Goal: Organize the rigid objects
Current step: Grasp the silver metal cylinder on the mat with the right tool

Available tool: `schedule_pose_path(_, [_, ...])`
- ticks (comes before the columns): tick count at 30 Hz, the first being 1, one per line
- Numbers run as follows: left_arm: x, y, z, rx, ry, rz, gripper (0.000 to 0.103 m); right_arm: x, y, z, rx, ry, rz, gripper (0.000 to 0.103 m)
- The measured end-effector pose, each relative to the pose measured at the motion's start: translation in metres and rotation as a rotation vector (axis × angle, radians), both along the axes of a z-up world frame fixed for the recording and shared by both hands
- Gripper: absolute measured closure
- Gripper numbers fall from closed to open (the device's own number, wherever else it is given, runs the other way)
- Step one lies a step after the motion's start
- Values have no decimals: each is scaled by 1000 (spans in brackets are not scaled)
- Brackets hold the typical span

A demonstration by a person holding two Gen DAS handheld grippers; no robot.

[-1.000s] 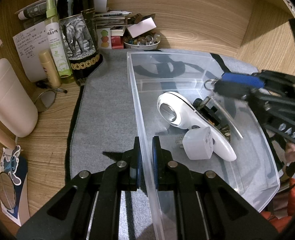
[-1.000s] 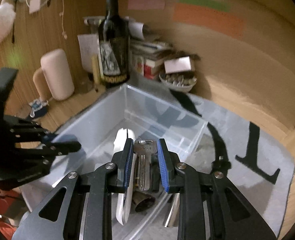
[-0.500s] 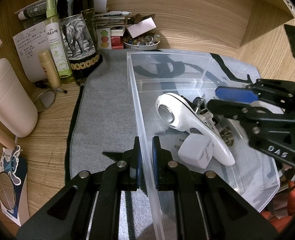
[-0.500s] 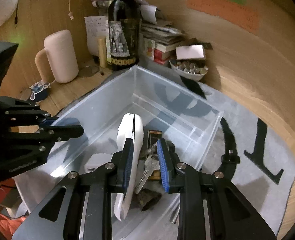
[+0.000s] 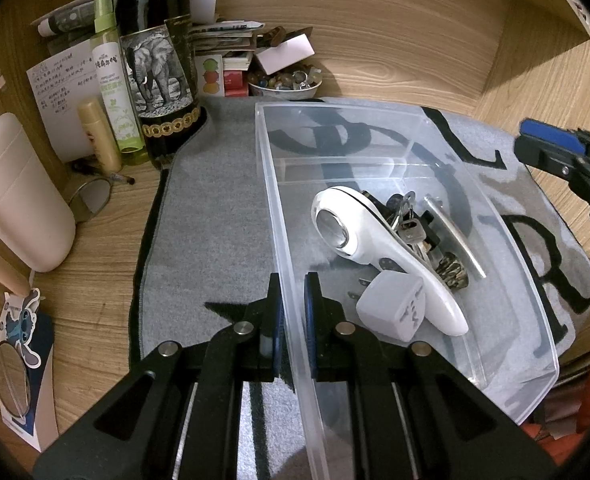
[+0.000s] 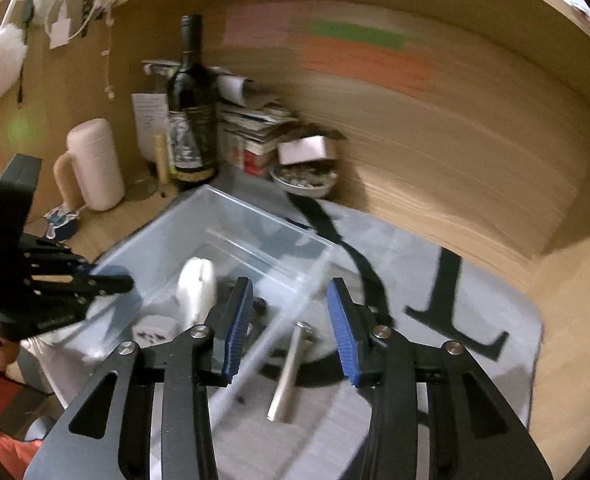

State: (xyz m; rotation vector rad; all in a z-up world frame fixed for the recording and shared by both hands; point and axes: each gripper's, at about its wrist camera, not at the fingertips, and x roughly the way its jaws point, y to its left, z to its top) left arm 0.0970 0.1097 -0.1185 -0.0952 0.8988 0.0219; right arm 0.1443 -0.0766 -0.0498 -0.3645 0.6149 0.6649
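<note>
Clear plastic bin (image 5: 375, 112), white handheld device (image 5: 359, 236), keys (image 5: 409, 226), white plug adapter (image 5: 391, 310) inside

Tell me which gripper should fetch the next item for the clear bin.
The right gripper. Its jaws have just been opening and hold nothing, with the keys already in the clear bin. The left gripper is clamped on the bin's wall, steadying it.

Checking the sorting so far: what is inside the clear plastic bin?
Clear plastic bin holds a white handheld device, white plug adapter, bunch of keys and metal rod. The device hides things beneath it.
</note>
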Motion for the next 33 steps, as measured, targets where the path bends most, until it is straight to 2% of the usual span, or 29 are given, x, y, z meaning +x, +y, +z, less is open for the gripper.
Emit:
schedule_pose_path(4, [0, 1, 0, 1, 2, 0, 93, 7, -14, -13, -13, 36, -37, 67])
schedule_pose_path(8, [1, 2, -2, 5, 8, 2, 94, 14, -23, -42, -27, 118, -55, 67])
schedule_pose_path(14, [1, 1, -4, 12, 19, 6, 93, 20, -18, -88, -59, 233, -37, 67])
schedule_pose_path(18, [1, 1, -4, 14, 22, 8, 93, 24, -14, -102, -61, 276, -24, 67])
schedule_pose_path(20, [1, 1, -4, 16, 22, 10, 93, 24, -14, -104, -52, 261, -22, 68])
schedule_pose_path(22, [1, 1, -4, 16, 24, 11, 94, 24, -16, -101, -46, 253, -29, 88])
schedule_pose_path(28, [1, 0, -4, 21, 25, 12, 93, 28, -33, -91, -8, 238, -64, 89])
schedule_pose_path(33, [1, 0, -4, 21, 25, 12, 93, 22, -50, -67, 23, 176, -93, 89])
